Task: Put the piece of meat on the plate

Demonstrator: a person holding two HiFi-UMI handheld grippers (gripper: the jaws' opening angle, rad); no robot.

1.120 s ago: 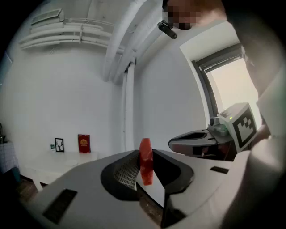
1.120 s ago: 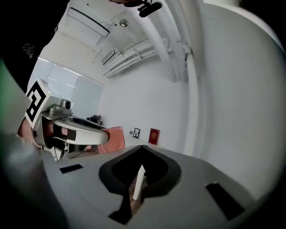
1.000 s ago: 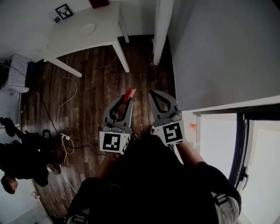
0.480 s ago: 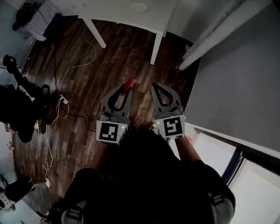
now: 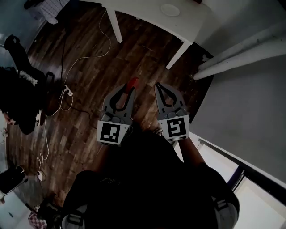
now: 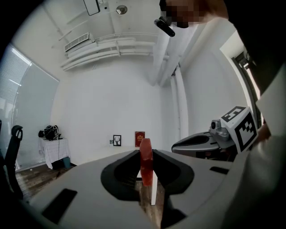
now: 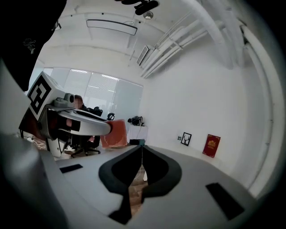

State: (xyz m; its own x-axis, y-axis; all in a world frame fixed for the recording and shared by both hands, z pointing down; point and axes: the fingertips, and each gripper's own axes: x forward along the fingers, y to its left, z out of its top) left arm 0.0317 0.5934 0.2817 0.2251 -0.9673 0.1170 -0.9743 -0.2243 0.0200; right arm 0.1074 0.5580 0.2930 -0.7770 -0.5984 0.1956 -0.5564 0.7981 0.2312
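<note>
Left gripper (image 5: pixel 130 88): jaws clamped on a flat red piece of meat (image 6: pixel 146 162). The meat stands on edge between the pads, its upper end poking out past the tips. Right gripper (image 7: pixel 141 148): jaws together, nothing between them. The two grippers are side by side, close to each other, pointing roughly level over a dark wooden plank floor (image 5: pixel 147 62). A small round white plate (image 5: pixel 170 9) sits on a white rectangular table (image 5: pixel 147 11) ahead, well apart from the meat.

The right gripper (image 7: pixel 141 146) has its jaws pressed together, empty. To its left, the left gripper (image 7: pixel 82 124) pinches the piece of meat (image 7: pixel 113 135).
</note>
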